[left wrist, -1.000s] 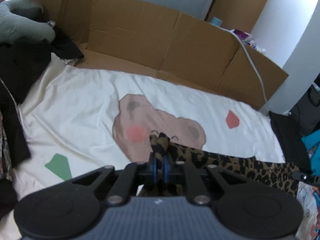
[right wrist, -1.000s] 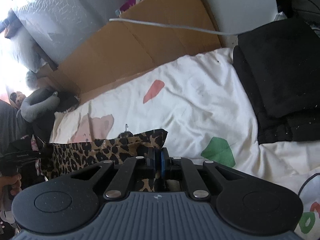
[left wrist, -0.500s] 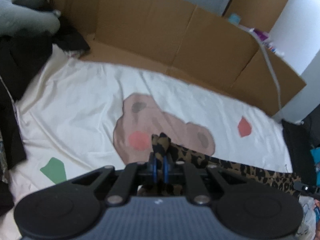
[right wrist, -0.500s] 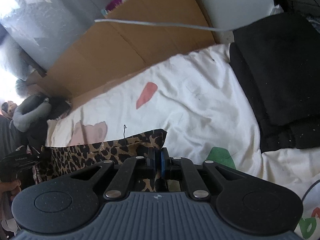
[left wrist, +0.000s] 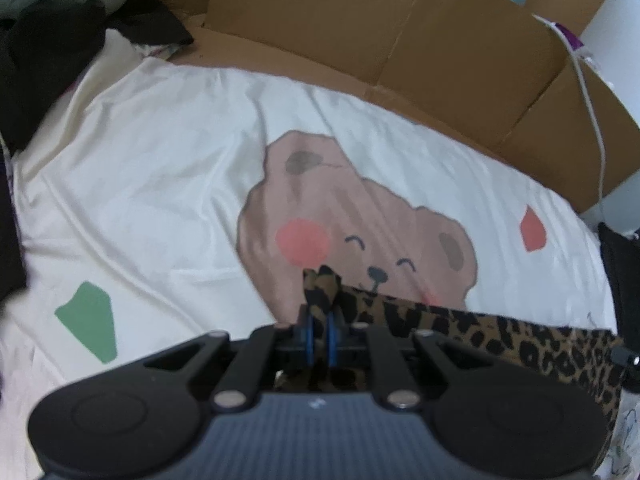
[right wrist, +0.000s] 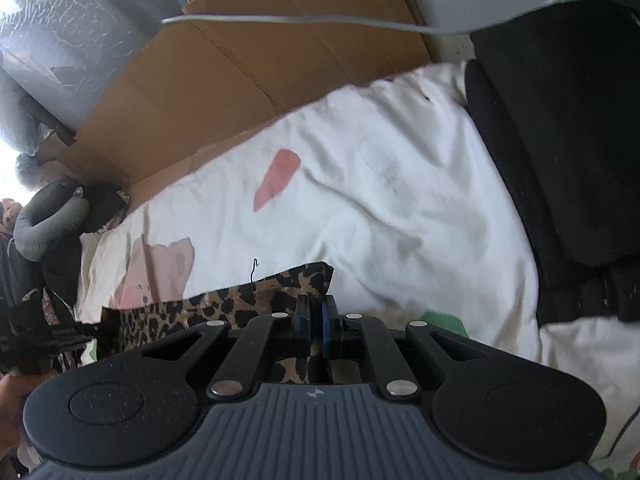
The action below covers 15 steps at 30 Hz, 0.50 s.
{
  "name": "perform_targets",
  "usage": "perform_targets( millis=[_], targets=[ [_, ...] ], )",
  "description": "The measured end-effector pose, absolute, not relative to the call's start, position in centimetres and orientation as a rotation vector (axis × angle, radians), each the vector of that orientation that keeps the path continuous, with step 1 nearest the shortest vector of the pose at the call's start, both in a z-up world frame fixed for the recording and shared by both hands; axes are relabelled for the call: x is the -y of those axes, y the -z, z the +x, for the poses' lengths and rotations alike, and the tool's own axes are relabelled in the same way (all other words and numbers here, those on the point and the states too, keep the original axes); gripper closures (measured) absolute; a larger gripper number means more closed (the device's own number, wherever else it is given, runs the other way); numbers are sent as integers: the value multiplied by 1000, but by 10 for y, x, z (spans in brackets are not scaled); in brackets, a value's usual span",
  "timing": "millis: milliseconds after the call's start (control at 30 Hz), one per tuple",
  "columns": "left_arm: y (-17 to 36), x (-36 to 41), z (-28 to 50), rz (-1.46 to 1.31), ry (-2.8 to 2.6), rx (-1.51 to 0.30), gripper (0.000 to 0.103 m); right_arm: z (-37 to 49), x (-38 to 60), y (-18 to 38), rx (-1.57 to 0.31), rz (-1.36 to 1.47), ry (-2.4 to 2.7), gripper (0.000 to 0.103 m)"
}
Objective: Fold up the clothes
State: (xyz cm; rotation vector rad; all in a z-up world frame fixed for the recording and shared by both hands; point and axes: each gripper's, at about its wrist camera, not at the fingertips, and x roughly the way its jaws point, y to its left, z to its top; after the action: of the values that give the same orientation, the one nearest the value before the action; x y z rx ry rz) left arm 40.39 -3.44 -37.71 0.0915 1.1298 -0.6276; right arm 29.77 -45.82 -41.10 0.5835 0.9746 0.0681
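Observation:
A leopard-print garment (left wrist: 500, 340) is stretched between both grippers above a white bed sheet (left wrist: 160, 184) printed with a bear face. My left gripper (left wrist: 319, 320) is shut on one bunched corner of it, which sticks up past the blue pads. In the right wrist view the same leopard-print garment (right wrist: 224, 304) runs off to the left, and my right gripper (right wrist: 316, 312) is shut on its other corner. The cloth below both grippers is hidden by their bodies.
Brown cardboard panels (left wrist: 400, 48) line the far side of the bed, with a white cable (left wrist: 592, 92) draped over them. Folded black clothes (right wrist: 560, 160) lie stacked at the right. A dark pile and a grey neck pillow (right wrist: 44, 224) sit at the left.
Both grippers have moved forward and lower over the sheet, carrying the leopard garment; the bear print now shows larger, and its smiling face is uncovered. Neither grip has changed.

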Motion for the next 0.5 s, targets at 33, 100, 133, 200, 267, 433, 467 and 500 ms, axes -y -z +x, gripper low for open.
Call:
perform_targets(
  millis=[33,100,133,200,267,433,467,500],
  targets=[
    [379,35,404,99,626,-1133,95,299,458,412,-976,583,-68,100],
    [383,38,401,127,625,-1138,94,303,458,413,-979,583,-66,99],
    [384,39,400,142,624,-1139,93,304,458,413,-980,582,-66,99],
    [380,41,397,171,618,-1121,88,308,458,415,-983,582,-65,97],
    [371,42,394,201,609,-1089,87,309,459,414,-978,585,-60,94],
    [341,46,378,233,633,-982,87,292,472,396,-883,562,-23,81],
    [337,48,374,227,645,-974,88,290,473,393,-873,555,-22,81],
    [334,51,370,215,667,-977,88,289,473,390,-866,547,-29,81]
  ],
)
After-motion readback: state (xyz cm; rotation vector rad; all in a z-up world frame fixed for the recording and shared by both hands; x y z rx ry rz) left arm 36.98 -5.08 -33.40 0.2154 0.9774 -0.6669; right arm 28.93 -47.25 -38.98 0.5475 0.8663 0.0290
